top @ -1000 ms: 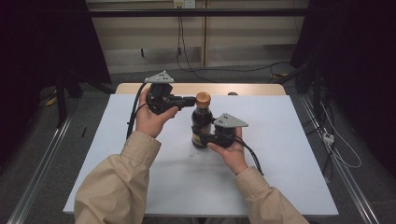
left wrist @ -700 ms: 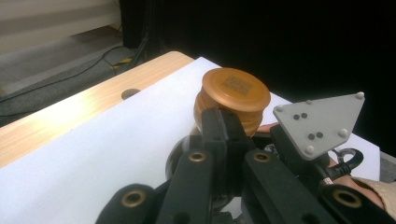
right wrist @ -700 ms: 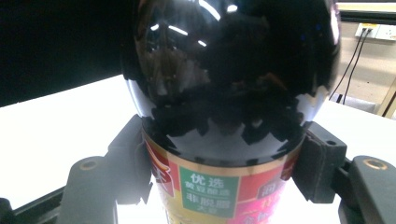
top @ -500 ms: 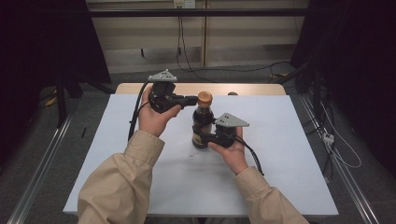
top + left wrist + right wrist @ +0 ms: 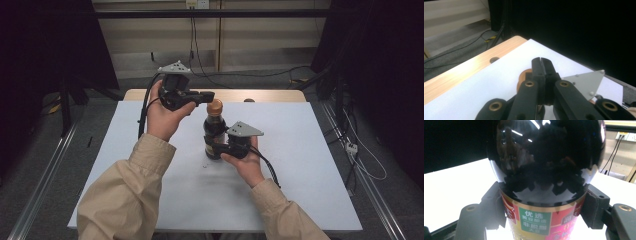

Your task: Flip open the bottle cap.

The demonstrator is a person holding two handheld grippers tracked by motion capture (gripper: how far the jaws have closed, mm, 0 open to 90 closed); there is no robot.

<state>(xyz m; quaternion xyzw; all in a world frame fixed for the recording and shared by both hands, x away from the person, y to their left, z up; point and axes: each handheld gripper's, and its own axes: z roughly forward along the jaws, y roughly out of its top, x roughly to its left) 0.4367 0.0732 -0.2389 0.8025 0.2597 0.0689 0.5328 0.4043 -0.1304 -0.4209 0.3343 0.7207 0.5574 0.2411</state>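
white table [image 5: 310,165], bottle [image 5: 214,131] seemingly upright

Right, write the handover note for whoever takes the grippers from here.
Right gripper: shut on the dark bottle, clamped at its label band, holding it upright on the white table.
Left gripper: jaws shut, empty, raised just above and behind the bottle's orange cap, not touching it.
Done: bottle steadied.
Left: the cap is on; probably open the left jaws, grip the cap and unscrew it.
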